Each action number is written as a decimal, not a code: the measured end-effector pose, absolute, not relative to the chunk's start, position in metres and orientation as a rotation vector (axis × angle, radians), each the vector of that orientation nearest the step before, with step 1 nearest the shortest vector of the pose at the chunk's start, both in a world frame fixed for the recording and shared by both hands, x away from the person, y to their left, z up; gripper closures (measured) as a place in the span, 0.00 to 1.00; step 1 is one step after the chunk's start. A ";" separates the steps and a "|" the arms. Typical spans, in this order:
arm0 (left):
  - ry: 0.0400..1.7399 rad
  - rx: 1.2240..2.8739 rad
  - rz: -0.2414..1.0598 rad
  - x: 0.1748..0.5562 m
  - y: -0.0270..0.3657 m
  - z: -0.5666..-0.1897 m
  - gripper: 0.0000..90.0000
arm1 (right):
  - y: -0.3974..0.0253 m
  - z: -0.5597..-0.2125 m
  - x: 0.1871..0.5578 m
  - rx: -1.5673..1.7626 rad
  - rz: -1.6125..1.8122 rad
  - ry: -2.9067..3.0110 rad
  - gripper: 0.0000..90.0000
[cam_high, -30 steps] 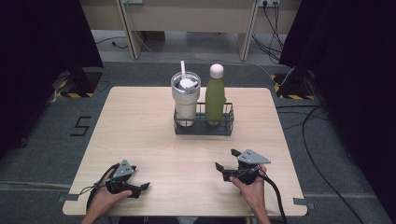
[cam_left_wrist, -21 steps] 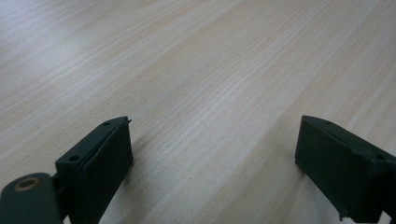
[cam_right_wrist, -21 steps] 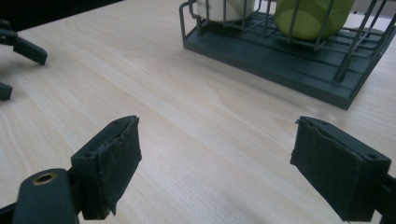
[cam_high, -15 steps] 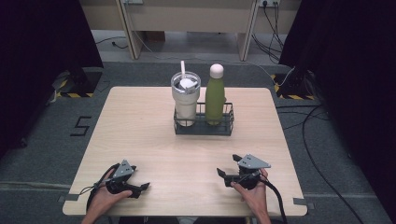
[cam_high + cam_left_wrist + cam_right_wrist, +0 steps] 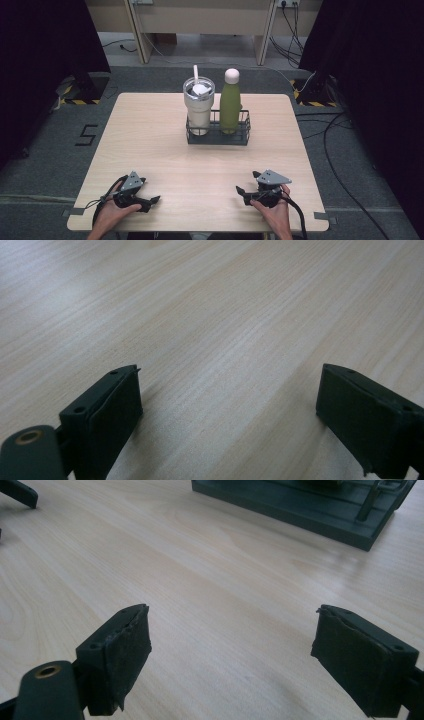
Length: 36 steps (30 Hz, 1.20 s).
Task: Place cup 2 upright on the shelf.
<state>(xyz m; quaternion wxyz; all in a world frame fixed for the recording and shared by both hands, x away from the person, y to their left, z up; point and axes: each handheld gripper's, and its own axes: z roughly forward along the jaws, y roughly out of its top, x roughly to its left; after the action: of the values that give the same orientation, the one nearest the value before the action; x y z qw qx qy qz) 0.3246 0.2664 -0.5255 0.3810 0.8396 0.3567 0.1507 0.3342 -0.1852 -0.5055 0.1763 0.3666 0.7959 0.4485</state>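
Two grippers rest low in the high view, the left gripper at lower left and the right gripper at lower right, jaws wide apart on nothing. Centre frame, the wire caddy holds tumbler and green bottle. Right gripper view catches the caddy's base at top; left gripper view has bare table.

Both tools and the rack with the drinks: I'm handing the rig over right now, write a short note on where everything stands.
Left tool: open, empty, low at the near left edge of the table.
Right tool: open, empty, low at the near right, pointing toward the rack.
Rack: far centre of the table, holding the tumbler with a straw on its left and the green bottle on its right, both upright.
Done: nothing gripped so far.
Left: likely reach forward to the rack; both drinks are well apart from the tools.
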 end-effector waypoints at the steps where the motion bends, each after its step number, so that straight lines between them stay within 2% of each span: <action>1: 0.910 2.143 0.384 0.325 0.266 -0.526 0.11 | -0.186 -0.506 0.334 1.041 1.266 2.261 0.17; 21: 0.910 2.143 0.384 0.324 0.267 -0.526 0.11 | -0.187 -0.516 0.329 1.096 1.038 2.357 0.17; 29: 0.904 2.145 0.383 0.324 0.267 -0.526 0.11 | -0.184 -0.520 0.329 1.079 0.992 2.415 0.03; 36: 0.903 2.145 0.382 0.323 0.267 -0.526 0.11 | -0.184 -0.521 0.330 1.077 0.982 2.423 0.01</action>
<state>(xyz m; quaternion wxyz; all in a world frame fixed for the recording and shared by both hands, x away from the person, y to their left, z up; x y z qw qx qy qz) 0.3233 0.2669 -0.5256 0.3815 0.8408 0.3537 0.1497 0.3299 -0.1838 -0.5206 0.1562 0.3762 0.8464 0.3430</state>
